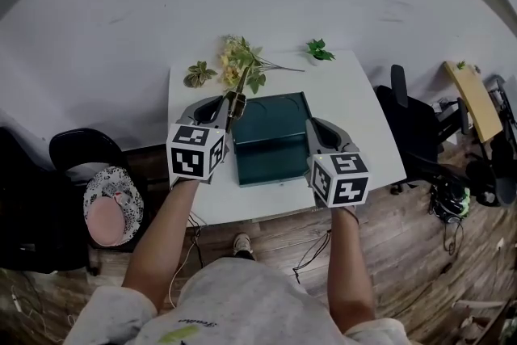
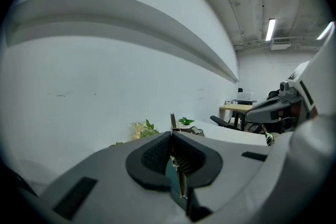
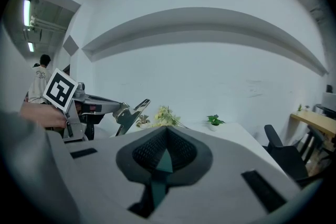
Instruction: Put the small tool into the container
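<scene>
White table (image 1: 355,105), person standing at the near edge. Teal container (image 1: 271,137) lies open at the table's middle. Left gripper (image 1: 228,107) sits at the container's left rim with the small tool (image 1: 240,91), thin and brass-coloured, between its jaws, tip toward the yellow flowers (image 1: 241,61). Right gripper (image 1: 312,127) touches the container's right rim. Leaf sprig (image 1: 197,74) and small green plant (image 1: 319,51) along the far edge. Black chair (image 1: 408,113) to the right.
</scene>
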Demonstrator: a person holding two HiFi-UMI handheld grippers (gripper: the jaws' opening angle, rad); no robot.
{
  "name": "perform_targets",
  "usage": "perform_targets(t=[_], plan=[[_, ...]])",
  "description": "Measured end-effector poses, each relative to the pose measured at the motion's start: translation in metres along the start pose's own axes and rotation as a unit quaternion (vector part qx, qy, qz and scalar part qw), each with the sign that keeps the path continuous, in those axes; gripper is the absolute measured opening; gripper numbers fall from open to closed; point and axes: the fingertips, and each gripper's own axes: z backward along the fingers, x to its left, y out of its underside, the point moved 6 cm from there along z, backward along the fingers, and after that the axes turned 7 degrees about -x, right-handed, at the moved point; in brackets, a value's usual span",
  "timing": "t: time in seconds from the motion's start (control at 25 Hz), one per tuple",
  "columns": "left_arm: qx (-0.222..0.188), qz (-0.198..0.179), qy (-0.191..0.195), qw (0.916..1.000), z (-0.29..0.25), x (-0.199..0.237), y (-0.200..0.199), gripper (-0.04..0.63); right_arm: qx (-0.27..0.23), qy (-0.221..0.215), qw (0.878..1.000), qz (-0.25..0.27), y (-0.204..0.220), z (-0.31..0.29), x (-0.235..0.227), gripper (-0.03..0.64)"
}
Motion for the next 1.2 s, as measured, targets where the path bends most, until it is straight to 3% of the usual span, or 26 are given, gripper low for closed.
perform_targets(t=[0.52, 1.2], plan=[[0.004, 0.001, 0.020, 0.9998, -0.021, 0.010, 0.006, 0.003, 0.007, 0.006, 1.000, 0.010, -0.002, -0.026, -0.002, 0.005], [0.004, -0.008, -0.051, 0.9987, 0.008, -0.059, 0.002, 0.003, 0.010, -0.079, 0.997, 0.018, 0.017, 0.009, -0.043, 0.005]])
